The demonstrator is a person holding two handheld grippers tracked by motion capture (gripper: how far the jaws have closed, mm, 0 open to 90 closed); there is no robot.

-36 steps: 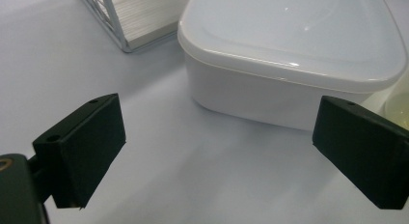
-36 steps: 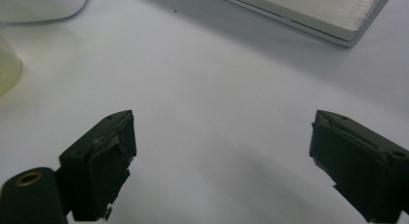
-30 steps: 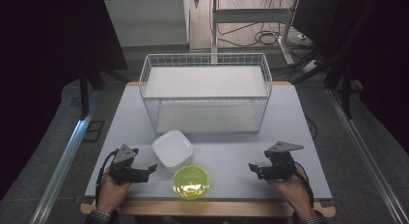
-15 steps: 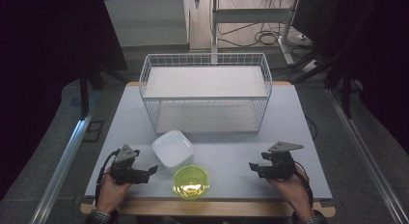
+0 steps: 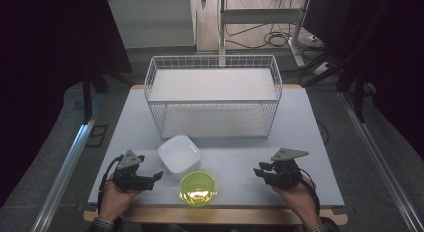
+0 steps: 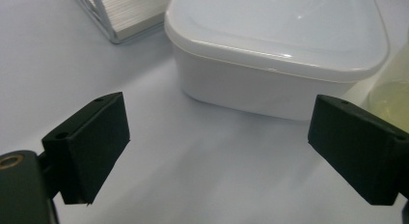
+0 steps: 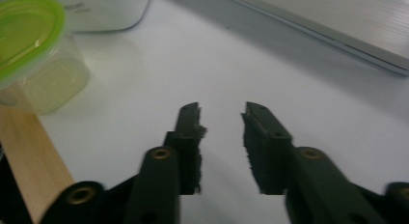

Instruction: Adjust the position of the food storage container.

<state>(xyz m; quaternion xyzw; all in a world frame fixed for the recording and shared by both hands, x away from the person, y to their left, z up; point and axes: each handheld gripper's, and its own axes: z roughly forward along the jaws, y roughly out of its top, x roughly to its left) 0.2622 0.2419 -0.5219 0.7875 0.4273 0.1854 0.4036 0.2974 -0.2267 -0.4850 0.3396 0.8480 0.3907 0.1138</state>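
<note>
- White container [image 5: 179,155] sitting left of centre on the table [image 5: 125,122], lid on, just in front of the wire basket [image 5: 213,94].
- Far left, near the front edge: left hand [image 5: 112,201] wrapped round the left gripper [image 5: 156,176], pointing right toward the white container.
- Left gripper view: jaws spread wide, nothing between them, white container [image 6: 279,50] dead ahead and close, not touching.
- Same view, top left: corner of the wire basket [image 6: 120,14]; at the right edge, a sliver of the green-lidded tub [image 6: 393,84].
- Centre front: green-lidded tub [image 5: 198,187], clear body, just beside the white container's near corner; touching or not, cannot tell.
- Behind, mid-table: wire basket standing square, white, open at the top.
- Right side: right hand [image 5: 296,199] holding the right gripper [image 5: 259,172] low over bare table, pointing left, well apart from the tub.
- Right gripper view: jaws parted by a narrow gap, gripping nothing; green-lidded tub [image 7: 36,55] up in the left corner at the table's wooden edge.
</note>
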